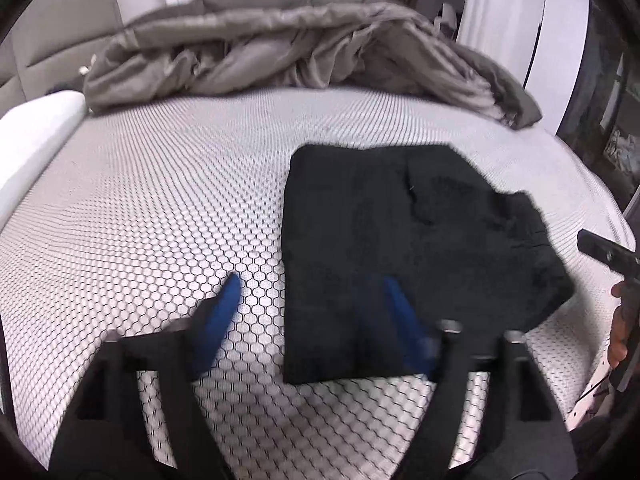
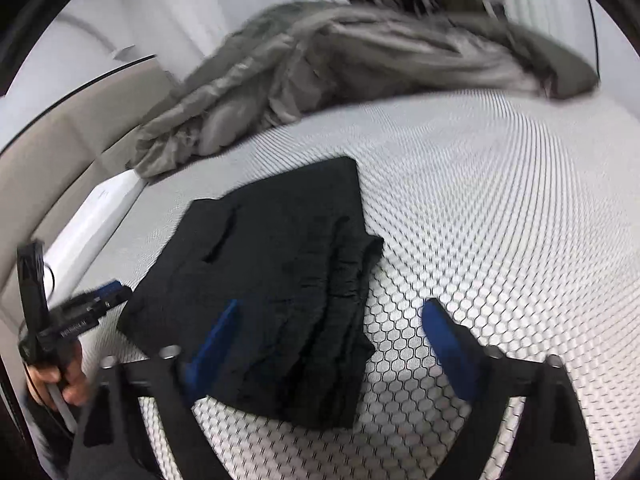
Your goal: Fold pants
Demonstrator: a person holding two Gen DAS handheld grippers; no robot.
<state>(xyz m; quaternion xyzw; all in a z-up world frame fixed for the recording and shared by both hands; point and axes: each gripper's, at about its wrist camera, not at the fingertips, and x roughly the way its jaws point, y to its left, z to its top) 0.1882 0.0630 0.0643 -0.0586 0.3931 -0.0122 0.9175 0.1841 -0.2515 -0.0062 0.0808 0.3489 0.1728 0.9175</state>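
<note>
Pants, black, folded

Pants [image 1: 400, 248] lie in a folded bundle on the patterned mattress [image 1: 160, 208]. Left gripper [image 1: 312, 312]: fingers wide, holding nothing, above the bundle's near left edge. Right gripper [image 2: 332, 328]: fingers wide, holding nothing, above its near right edge. Grey blanket [image 1: 288, 40] heaped at far side.

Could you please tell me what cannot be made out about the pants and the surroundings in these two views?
- Folded black pants: number of layers, lost in the uniform dark fabric in both views.
- Crumpled grey-brown blanket: motion-blurred in the right wrist view.
- Right hand-held gripper: cut off by the left wrist view's edge.
</note>
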